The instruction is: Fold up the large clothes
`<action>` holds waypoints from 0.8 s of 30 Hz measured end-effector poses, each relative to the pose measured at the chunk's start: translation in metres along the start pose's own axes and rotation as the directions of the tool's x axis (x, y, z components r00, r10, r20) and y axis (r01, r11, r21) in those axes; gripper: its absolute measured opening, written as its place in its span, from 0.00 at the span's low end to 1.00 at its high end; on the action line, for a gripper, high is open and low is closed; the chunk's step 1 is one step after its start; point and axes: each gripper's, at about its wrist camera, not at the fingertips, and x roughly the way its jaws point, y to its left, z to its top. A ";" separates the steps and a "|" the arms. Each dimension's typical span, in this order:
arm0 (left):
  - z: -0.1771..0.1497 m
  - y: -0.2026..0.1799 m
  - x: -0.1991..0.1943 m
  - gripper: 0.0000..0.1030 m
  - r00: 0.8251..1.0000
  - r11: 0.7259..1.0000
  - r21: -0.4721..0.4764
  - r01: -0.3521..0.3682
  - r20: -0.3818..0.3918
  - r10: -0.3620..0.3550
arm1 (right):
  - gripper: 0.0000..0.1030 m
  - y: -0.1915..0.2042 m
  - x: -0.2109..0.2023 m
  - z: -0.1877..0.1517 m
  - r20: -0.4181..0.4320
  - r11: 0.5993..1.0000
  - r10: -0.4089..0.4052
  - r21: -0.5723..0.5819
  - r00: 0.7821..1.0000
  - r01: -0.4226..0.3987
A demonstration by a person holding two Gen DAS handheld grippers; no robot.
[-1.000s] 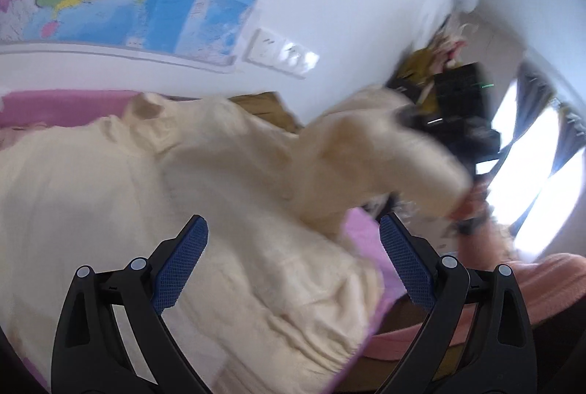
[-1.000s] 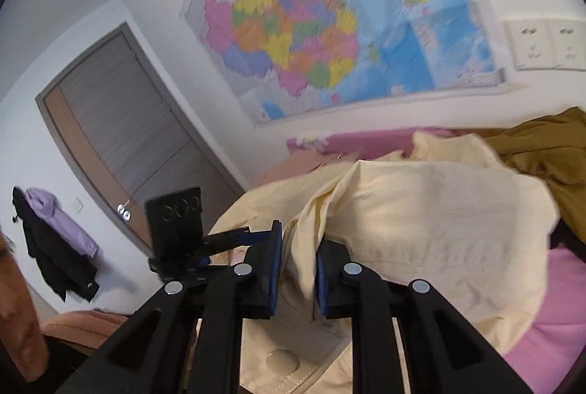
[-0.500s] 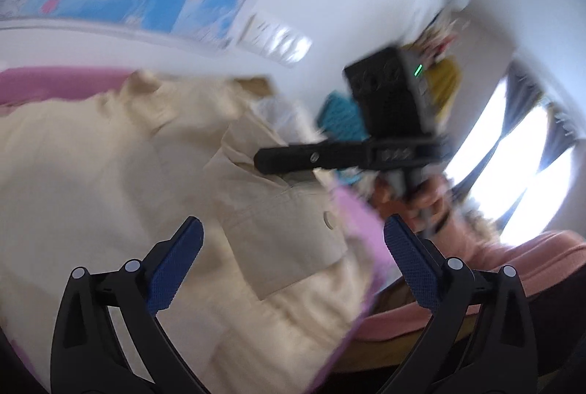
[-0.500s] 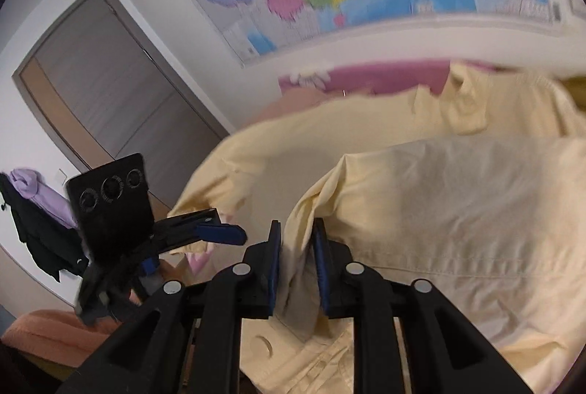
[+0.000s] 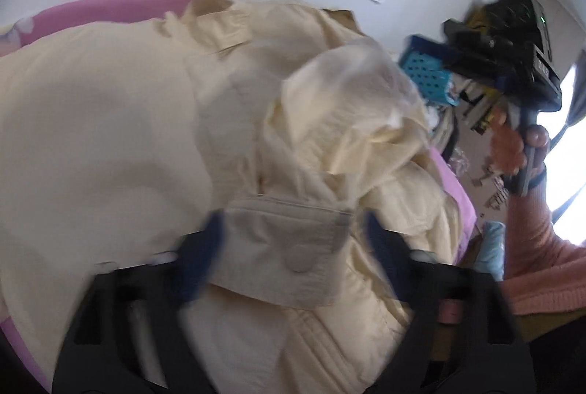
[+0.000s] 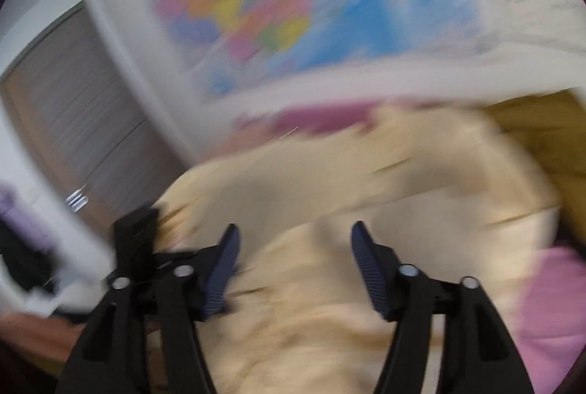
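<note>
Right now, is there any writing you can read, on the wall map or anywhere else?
None can be read.
Map: any print is blurred beyond reading.
Right gripper body: faint marks, too small to read.
Jacket: no label visible.

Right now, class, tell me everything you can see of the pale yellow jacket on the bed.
The pale yellow jacket looks like light woven cotton, with a collar near the wall and a buttoned flap pocket of duller beige. It lies spread over the pink bedding, partly folded, with one part bunched in a crumpled heap on its right side. The left tool hangs open over the pocket, its blurred fingers astride it. The right tool is opening above the cloth, nothing pinched between its pads.
</note>
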 end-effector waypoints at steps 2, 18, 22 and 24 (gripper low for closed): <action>0.002 0.001 0.001 0.94 0.999 0.999 0.000 0.043 -0.010 -0.043 | 0.69 -0.026 -0.011 0.003 0.030 0.991 -0.132 0.027 0.991 0.131; 0.050 0.017 -0.015 0.28 0.997 1.000 0.010 0.000 0.083 -0.001 | 0.11 -0.150 0.018 -0.005 -0.038 0.955 -0.105 0.274 0.994 0.111; 0.083 0.023 -0.017 0.33 0.989 0.998 0.025 -0.056 0.136 0.052 | 0.10 -0.156 0.002 0.004 0.029 0.953 -0.127 0.280 0.992 0.114; 0.092 0.033 0.000 0.50 0.987 0.991 0.013 -0.133 0.087 0.131 | 0.11 -0.169 0.014 -0.002 -0.027 0.935 -0.156 0.317 0.987 0.157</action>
